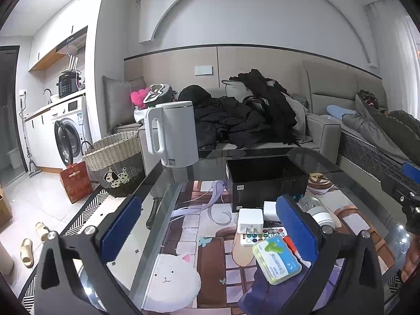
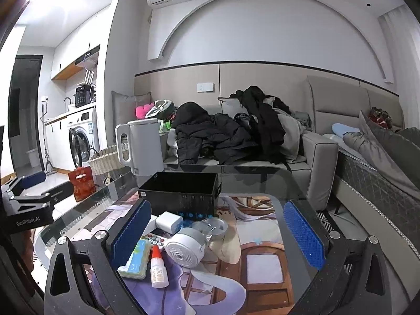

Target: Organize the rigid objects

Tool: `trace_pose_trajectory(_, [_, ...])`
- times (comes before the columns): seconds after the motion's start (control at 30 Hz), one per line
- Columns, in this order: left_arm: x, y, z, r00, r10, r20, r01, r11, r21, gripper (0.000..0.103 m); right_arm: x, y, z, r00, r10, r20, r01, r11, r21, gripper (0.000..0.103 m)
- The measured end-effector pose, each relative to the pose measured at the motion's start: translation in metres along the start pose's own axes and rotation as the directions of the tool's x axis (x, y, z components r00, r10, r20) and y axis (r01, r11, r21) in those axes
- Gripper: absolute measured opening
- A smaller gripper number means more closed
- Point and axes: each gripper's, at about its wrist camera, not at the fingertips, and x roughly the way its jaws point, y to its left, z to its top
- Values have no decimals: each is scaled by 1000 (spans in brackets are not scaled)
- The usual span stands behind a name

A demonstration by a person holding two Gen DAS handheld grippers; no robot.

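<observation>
Your left gripper (image 1: 210, 229) and right gripper (image 2: 216, 232) both have jaws spread wide, holding nothing. Black box (image 2: 181, 190) sits on the glass table (image 1: 309, 157), long axis across your view, open top up; contents can't be made out. Just in front of it: white charger (image 2: 168, 221), remote (image 1: 258, 235), round white device (image 2: 185, 246) on its side, glue bottle (image 2: 158, 270) upright, red tip toward the box.

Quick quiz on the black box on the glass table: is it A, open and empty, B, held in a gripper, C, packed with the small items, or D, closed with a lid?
A: the black box stands open with nothing visible inside, and the small items lie on the glass table in front of it.
</observation>
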Motion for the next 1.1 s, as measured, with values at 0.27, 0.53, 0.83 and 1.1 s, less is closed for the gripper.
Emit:
trace_pose_trajectory(0.27, [1, 0, 0, 1000, -3, -3, 3, 1000, 0, 103, 3, 0, 0, 1000, 10, -16, -10, 1000, 7, 103])
trace_pose_trajectory(0.53, [1, -1, -1, 1000, -9, -4, 9, 1000, 4, 103, 6, 1, 0, 1000, 20, -20, -19, 1000, 6, 103])
trace_pose_trajectory(0.83, [4, -2, -2, 999, -18, -32, 18, 1000, 6, 103, 5, 2, -3, 999, 30, -18, -30, 1000, 5, 103])
trace_pose_trajectory(1.1, [5, -2, -3, 999, -23, -39, 23, 1000, 2, 103, 6, 4, -4, 999, 37, -18, -37, 999, 8, 103])
